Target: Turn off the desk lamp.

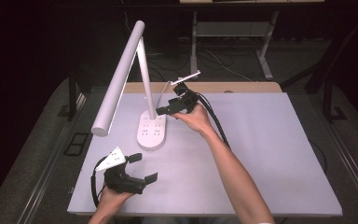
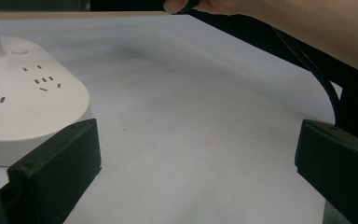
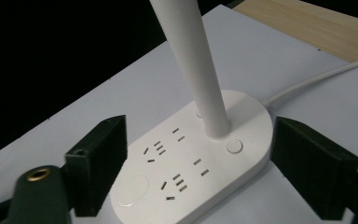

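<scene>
A white desk lamp stands at the back left of the table, its oval base (image 1: 151, 130) carrying several sockets and a slanted stem (image 1: 145, 77) with a long bar head (image 1: 119, 79). My right gripper (image 1: 164, 110) hovers just right of the stem, low over the base, and is open. In the right gripper view its jaws (image 3: 205, 170) stand to either side of the base (image 3: 191, 154) without touching it, near a small round button (image 3: 234, 146). My left gripper (image 1: 144, 167) rests open near the front edge. Its jaws (image 2: 193, 172) hold nothing, and the base (image 2: 23, 107) lies ahead to their left.
The white table (image 1: 261, 154) ends in a wooden strip (image 1: 214, 87) at the back. The lamp's white cord (image 3: 317, 79) runs off the base toward that strip. My right forearm (image 2: 307, 28) and its black cable (image 2: 319, 81) cross above the table's middle.
</scene>
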